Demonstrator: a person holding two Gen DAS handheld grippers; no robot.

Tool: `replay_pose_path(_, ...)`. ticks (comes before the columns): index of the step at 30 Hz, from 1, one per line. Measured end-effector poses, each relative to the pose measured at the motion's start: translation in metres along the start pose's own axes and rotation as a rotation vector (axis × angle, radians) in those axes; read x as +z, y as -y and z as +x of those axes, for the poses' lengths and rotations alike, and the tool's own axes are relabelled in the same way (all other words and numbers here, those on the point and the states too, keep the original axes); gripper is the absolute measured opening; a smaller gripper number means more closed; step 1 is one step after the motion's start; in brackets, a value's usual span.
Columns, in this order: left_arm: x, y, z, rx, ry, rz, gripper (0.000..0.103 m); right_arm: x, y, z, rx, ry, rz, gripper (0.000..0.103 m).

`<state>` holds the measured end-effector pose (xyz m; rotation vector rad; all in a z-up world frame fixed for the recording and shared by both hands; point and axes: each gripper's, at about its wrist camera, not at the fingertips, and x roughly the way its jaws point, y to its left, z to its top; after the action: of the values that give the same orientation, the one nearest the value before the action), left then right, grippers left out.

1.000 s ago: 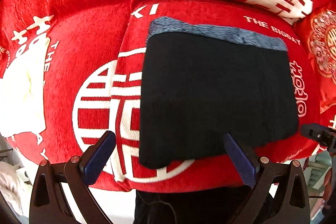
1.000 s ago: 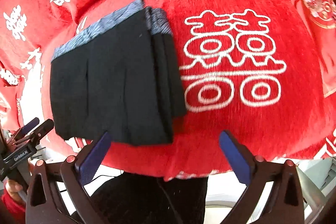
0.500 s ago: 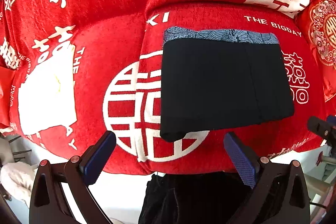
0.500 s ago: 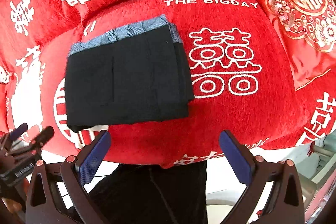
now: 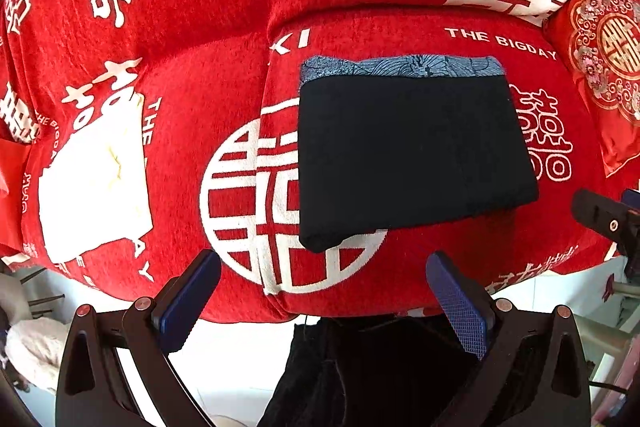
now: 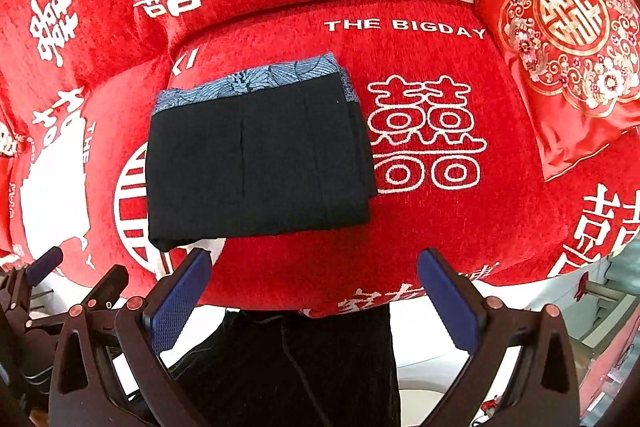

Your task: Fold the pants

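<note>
The black pants (image 5: 412, 155) lie folded into a flat rectangle on the red sofa seat (image 5: 224, 99), with a blue patterned waistband along the far edge. They also show in the right wrist view (image 6: 256, 159). My left gripper (image 5: 320, 291) is open and empty, held back off the seat's front edge, below the pants. My right gripper (image 6: 316, 287) is open and empty, also off the front edge, with the pants ahead and to its left. The left gripper (image 6: 76, 275) shows at the lower left of the right wrist view.
A red embroidered cushion (image 6: 568, 39) leans at the sofa's right end. The red sofa cover carries white characters, and a white patch (image 5: 96, 179) lies on the left seat. A person's dark trousers (image 6: 296, 367) stand below the seat edge.
Both grippers have pulled back and up from the sofa, so the folded pants look smaller and farther away. The pants have not moved. Both grippers stay open.
</note>
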<state>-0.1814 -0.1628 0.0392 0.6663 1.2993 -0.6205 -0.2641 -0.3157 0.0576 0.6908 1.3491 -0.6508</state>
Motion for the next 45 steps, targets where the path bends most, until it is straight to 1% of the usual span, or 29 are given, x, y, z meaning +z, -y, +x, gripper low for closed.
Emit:
replay_pose_path(5,0.003,0.002,-0.007,-0.004,0.014,0.004,0.103,-0.004,-0.008,-0.002,-0.028,-0.001,-0.027,0.103)
replay_pose_path(8,0.005,0.001,-0.01,0.008,0.024,0.004,0.103,-0.005,-0.011,-0.003,-0.038,0.0,-0.039,0.103)
replay_pose_path(15,0.008,0.001,-0.012,0.015,0.026,-0.006,0.103,-0.006,-0.015,-0.005,-0.068,0.004,-0.076,0.103)
replay_pose_path(23,0.011,0.008,-0.016,0.026,0.042,0.008,0.103,-0.004,-0.015,-0.005,-0.077,-0.001,-0.093,0.103)
replay_pose_path(45,0.014,0.012,-0.016,0.033,0.041,0.014,0.103,0.002,-0.014,-0.003,-0.077,-0.007,-0.101,0.103)
